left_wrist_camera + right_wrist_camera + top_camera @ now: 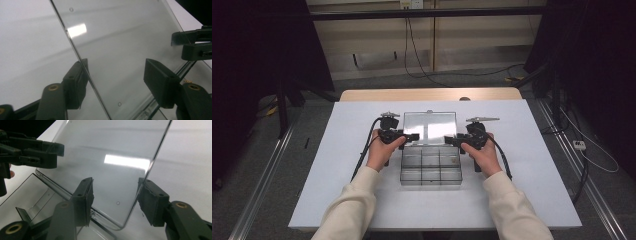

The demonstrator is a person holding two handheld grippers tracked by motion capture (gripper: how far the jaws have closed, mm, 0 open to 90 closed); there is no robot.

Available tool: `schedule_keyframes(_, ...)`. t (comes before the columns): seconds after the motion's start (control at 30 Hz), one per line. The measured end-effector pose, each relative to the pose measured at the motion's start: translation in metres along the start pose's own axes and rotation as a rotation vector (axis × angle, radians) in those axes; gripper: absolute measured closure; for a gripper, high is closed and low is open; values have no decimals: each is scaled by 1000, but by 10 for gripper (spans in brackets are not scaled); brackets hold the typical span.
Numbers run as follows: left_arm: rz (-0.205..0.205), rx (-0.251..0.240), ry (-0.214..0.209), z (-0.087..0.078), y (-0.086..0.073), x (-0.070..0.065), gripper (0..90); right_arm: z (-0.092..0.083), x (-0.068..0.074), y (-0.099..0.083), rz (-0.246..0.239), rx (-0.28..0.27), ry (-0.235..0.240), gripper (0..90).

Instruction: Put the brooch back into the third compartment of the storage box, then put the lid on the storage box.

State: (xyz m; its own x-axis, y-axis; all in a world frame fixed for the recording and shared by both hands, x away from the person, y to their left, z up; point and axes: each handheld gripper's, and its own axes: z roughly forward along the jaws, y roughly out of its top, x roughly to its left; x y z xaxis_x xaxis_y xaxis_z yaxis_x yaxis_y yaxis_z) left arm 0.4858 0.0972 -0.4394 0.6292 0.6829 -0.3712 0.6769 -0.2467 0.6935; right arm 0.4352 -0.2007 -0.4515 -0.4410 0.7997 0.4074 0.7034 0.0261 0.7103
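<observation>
Clear plastic lid [120, 47] unlabelled, between jaws of both grippers.

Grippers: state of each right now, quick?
Left gripper: open, fingers straddle the clear lid's side edge, not pressing.
Right gripper: open, fingers straddle the lid's opposite edge.

Organizer box [431, 170]: clear, glossy hard plastic. Its lid [430, 126], between the left gripper [411, 137] and right gripper [451, 141], is smooth and mirrors a lamp. Both grippers: matt black plastic with brass-coloured rivets. Desk [522, 165]: matt pale surface, wood edge beyond. Sleeves [352, 210]: soft cream cloth.
</observation>
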Motion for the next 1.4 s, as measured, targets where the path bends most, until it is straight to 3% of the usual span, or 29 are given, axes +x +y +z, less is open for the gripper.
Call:
schedule_keyframes(0.1, 17, -20, 1, -5, 2, -2, 433, -2, 4, 1, -44, -4, -13, 499)
schedule_keyframes(0.63, 104, -96, -14, -27, 6, -12, 544, -18, 10, 8, -121, -77, 5, 545)
schedule_keyframes(0.8, 116, -108, -16, -32, 4, -14, 584, -22, 12, 8, -154, -72, 9, 576)
schedule_keyframes(1.17, 148, -115, -12, -39, 2, -19, 619, -28, 12, 8, -170, -74, 15, 651)
schedule_keyframes(1.4, 168, -114, -15, -42, 1, -21, 618, -31, 13, 7, -180, -79, 14, 651)
